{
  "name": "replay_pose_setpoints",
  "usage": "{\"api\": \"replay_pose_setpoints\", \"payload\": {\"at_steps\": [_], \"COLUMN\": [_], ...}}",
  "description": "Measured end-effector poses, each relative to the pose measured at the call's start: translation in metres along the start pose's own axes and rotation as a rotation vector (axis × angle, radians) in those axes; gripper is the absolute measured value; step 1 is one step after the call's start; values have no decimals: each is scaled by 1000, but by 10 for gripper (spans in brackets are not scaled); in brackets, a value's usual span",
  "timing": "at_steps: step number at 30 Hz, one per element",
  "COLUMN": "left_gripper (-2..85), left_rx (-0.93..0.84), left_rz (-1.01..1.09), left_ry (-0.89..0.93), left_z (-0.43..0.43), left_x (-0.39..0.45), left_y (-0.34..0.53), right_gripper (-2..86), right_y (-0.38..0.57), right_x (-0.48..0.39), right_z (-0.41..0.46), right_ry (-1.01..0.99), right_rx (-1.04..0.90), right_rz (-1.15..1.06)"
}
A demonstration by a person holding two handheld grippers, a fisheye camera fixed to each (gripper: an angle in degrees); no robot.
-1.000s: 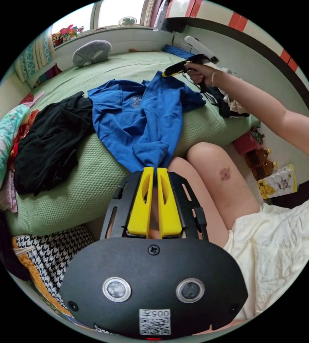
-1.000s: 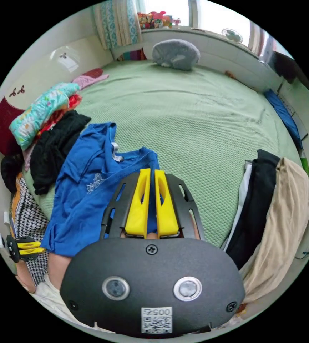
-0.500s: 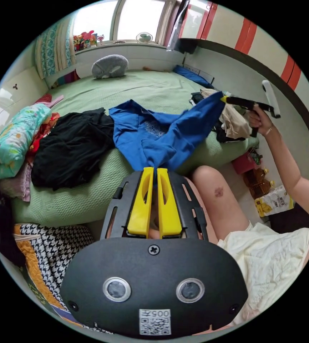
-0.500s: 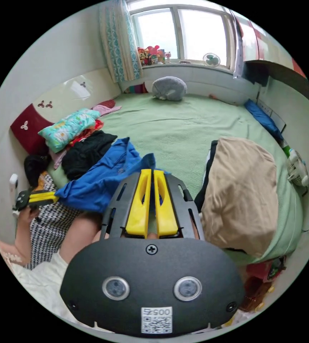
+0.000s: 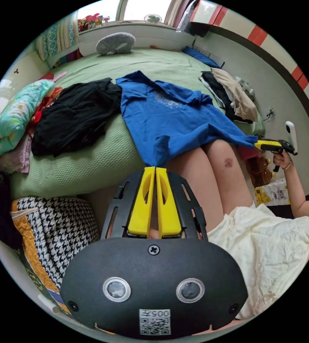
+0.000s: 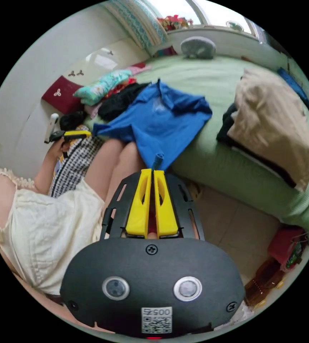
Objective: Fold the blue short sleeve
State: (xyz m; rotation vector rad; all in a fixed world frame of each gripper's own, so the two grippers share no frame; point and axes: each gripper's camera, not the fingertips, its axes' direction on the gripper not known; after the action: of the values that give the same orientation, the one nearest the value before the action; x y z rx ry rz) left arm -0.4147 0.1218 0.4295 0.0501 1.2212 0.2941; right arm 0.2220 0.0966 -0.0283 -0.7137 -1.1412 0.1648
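1. My left tool [image 5: 156, 170] is clenched on one bottom corner of the blue short sleeve shirt [image 5: 172, 118]; the cloth rises out from between the yellow jaws.
2. My right tool [image 6: 153, 173] is clenched on the other bottom corner; a small roll of blue fabric stands up at the jaw tips.
3. In the left gripper view the right tool [image 5: 265, 145] sits far out to the side, its jaws nipping the stretched hem corner, with my hand [image 5: 282, 160] behind it.
4. In the right gripper view the left tool [image 6: 76, 134] holds its corner just beside the houndstooth bag [image 6: 72, 164].
5. The shirt lies spread, collar end away from me on the green bed [image 5: 101, 160], hem end hanging off the bed edge over my knees [image 5: 211, 157]. The hem runs taut between the two tools.
6. A black garment [image 5: 72, 118] touches the shirt on one side; a stack of folded clothes with a beige piece on top [image 6: 268, 118] lies apart on the other.
7. A grey cushion [image 5: 115, 38] sits at the bed's far end.
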Motion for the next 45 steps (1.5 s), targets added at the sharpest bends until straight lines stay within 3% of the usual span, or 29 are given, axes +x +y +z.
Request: {"api": "replay_pose_setpoints", "payload": {"at_steps": [4, 10, 12, 16, 20, 29, 36, 45], "left_gripper": [-2, -1, 1, 15, 78, 80, 77, 82], "left_rx": [-45, -7, 52, 132, 120, 100, 121, 183], "left_rz": [-43, -99, -108, -77, 35, 36, 67, 32], "left_ry": [-35, -102, -114, -83, 33, -82, -91, -61], "left_z": [19, 32, 38, 57, 99, 166, 199, 199], "left_x": [-18, -37, -37, -29, -18, -20, -20, -25], "left_y": [-4, -52, -88, -149, -224, -324, -346, -384], "right_gripper": [-12, 2, 43, 90, 106, 52, -12, 40], "right_y": [5, -52, -95, -164, -234, -313, -356, -416], "right_x": [13, 11, -2, -26, -42, -26, -1, 80], "right_z": [24, 9, 17, 44, 89, 161, 118, 80], "right_ry": [53, 178, 279, 297, 350, 507, 520, 476], "right_rx": [-136, 90, 151, 238, 222, 111, 261, 268], "right_rz": [25, 26, 5, -58, -65, 45, 147, 386]}}
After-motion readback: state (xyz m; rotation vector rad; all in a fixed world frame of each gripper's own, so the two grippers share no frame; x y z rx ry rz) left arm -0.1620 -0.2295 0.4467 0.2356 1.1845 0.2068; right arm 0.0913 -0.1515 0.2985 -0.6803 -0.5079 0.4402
